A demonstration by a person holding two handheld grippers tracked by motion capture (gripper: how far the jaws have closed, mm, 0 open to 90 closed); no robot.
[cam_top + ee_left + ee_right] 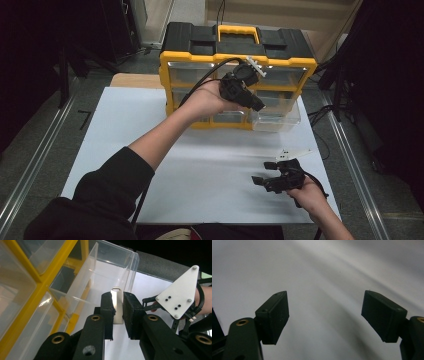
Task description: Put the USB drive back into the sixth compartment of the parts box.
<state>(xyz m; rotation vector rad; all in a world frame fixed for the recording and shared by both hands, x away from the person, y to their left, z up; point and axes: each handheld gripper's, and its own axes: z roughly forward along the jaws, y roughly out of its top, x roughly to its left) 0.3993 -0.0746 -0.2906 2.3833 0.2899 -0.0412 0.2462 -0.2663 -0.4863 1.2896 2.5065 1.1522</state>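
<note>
i see the yellow drawer cabinet (238, 75) on the white surface (210, 170), one clear drawer (276, 118) pulled out. my left hand-held gripper (117, 308) clamps a small metal plate (117, 305) beside that drawer; my right hand-held gripper (324, 315) gapes empty.

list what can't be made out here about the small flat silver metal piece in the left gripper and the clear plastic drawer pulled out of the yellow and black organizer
- Small flat silver metal piece: its lower part is hidden between the left gripper pads in the left gripper view; in the high view the hand and gripper cover it.
- Clear plastic drawer: contents too small and glary in the high view.
- Yellow and black organizer: what the other drawers hold is unreadable.
</note>
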